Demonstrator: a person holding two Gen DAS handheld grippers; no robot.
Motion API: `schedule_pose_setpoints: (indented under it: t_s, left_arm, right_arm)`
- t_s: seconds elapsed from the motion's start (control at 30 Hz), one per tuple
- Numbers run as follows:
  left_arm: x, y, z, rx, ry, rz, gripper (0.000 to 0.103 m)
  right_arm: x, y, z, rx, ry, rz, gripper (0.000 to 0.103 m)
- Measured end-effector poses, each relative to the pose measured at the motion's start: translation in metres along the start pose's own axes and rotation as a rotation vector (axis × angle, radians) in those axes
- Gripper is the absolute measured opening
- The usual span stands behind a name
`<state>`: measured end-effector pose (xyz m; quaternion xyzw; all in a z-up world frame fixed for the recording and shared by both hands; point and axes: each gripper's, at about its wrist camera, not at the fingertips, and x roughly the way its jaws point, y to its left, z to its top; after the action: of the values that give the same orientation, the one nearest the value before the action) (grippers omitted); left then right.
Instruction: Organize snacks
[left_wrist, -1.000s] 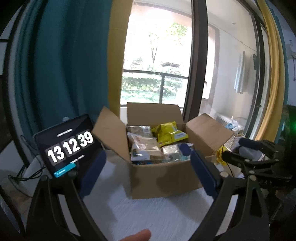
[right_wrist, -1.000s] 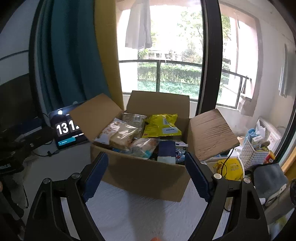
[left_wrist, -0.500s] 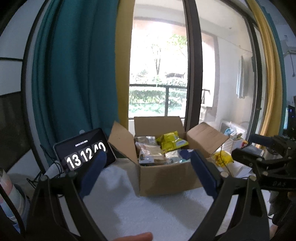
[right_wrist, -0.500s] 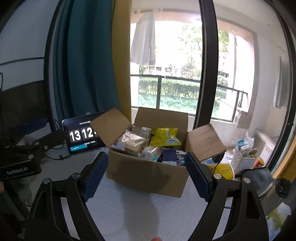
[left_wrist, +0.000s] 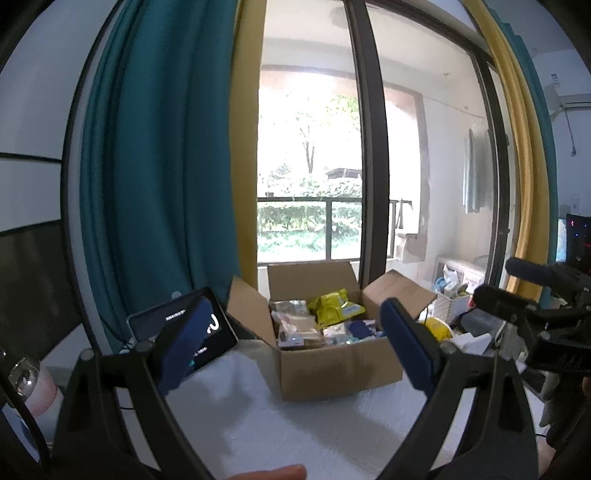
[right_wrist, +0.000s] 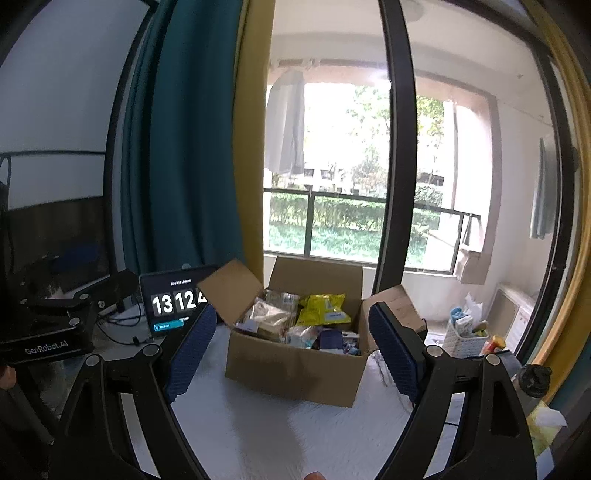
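Showing an open box (right_wrist: 295, 363) of snacks (right_wrist: 323, 314) sitting mid-desk (right_wrist: 280, 432) on white cloth. Both the left tongs (left_wrist: 295, 347) and right tongs (right_wrist: 291, 350) are hanging released and empty, well short of it. The packets are probably light, crinkly and slippery; pinching a sealed edge seems safest. A clock tablet (right_wrist: 173, 304), curtains and balcony window are standing behind.

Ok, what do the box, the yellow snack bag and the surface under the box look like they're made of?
Box: plain brown corrugated cardboard, matte, with creased open flaps. Yellow snack bag: probably thin plastic film, slightly glossy and crinkled. Surface: seemingly a white textured cloth or padded cover; the fine weave-like pattern suggests fabric, though I can't be sure.
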<state>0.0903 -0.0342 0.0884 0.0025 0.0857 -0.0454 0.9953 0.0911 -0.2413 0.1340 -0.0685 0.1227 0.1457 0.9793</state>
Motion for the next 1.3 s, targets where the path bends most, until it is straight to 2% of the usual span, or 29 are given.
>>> schedule_pose_setpoints:
  t_s: [0.4, 1.3]
  left_arm:
    - [-0.033, 0.001, 0.011, -0.007, -0.058, 0.008, 0.094]
    - [-0.035, -0.001, 0.012, -0.007, -0.067, -0.007, 0.094]
  right_arm:
    - [-0.026, -0.002, 0.004, 0.032, -0.047, -0.039, 0.087]
    - [-0.035, -0.004, 0.004, 0.036, -0.055, -0.057, 0.087]
